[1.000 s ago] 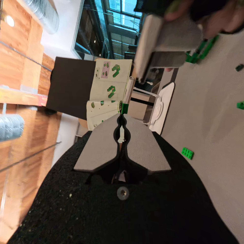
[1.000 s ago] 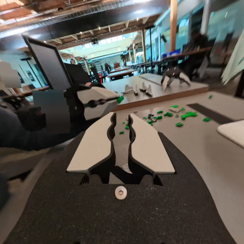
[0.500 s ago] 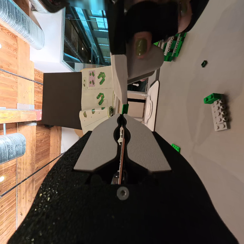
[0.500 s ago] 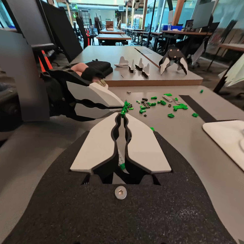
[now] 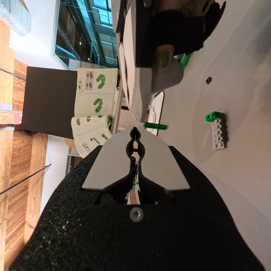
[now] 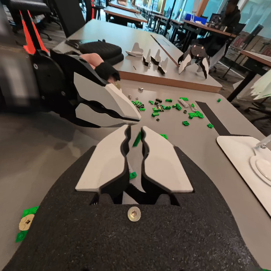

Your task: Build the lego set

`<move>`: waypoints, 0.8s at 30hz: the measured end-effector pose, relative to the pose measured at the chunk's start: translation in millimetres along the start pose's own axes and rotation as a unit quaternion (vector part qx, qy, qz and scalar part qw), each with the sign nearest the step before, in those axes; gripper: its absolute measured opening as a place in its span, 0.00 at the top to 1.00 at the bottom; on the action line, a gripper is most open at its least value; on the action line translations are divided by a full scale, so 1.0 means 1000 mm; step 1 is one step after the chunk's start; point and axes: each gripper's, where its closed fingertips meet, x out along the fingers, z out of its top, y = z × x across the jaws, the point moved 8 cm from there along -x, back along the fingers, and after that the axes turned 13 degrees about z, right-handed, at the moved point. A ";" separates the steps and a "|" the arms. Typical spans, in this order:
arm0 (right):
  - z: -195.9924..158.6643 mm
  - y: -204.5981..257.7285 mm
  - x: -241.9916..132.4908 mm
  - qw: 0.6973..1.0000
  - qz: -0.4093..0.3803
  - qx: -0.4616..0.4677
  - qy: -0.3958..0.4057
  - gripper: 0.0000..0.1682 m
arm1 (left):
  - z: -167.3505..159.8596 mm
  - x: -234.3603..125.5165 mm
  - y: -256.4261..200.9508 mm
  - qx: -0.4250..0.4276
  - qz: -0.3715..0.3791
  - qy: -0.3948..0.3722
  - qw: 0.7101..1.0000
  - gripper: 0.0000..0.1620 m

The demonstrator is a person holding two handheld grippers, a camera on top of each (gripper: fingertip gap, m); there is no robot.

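Pale grey fingers (image 5: pixel 111 161), black textured mounts

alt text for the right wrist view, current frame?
The right gripper, jaws slightly apart, frames a small blurred green plate that neither gripper visibly grips. The left gripper, jaws closed, meets it from the left just above a grey table. Loose green and grey bricks lie scattered beyond, and a white mat lies at right.

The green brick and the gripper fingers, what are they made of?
The green brick on the table looks like hard, shiny plastic: crisp moulded studs and a bright, even colour. The fingers of the right hand-held gripper look like matte pale plastic, smooth and dull, edged inside by a black lining, possibly rubber.
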 end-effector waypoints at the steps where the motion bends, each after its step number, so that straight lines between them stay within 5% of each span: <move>1: -0.001 0.000 0.001 1.000 0.002 0.002 0.006 0.89 | 0.000 0.000 -0.001 0.001 -0.001 0.002 1.000 1.00; 6: -0.007 -0.004 0.000 0.999 -0.013 -0.002 0.041 0.88 | -0.011 0.005 -0.008 -0.009 -0.040 0.042 0.998 1.00; 12: -0.033 -0.032 -0.023 0.993 -0.078 0.033 0.084 0.93 | -0.034 0.010 -0.016 -0.168 -0.102 0.128 0.972 1.00; 20: -0.064 -0.043 -0.016 0.966 -0.095 0.195 0.144 0.92 | -0.050 0.007 -0.013 -0.298 -0.104 0.158 0.936 1.00; 24: -0.067 -0.039 0.000 0.947 -0.124 0.201 0.218 0.92 | -0.049 0.004 -0.014 -0.304 -0.142 0.129 0.933 0.98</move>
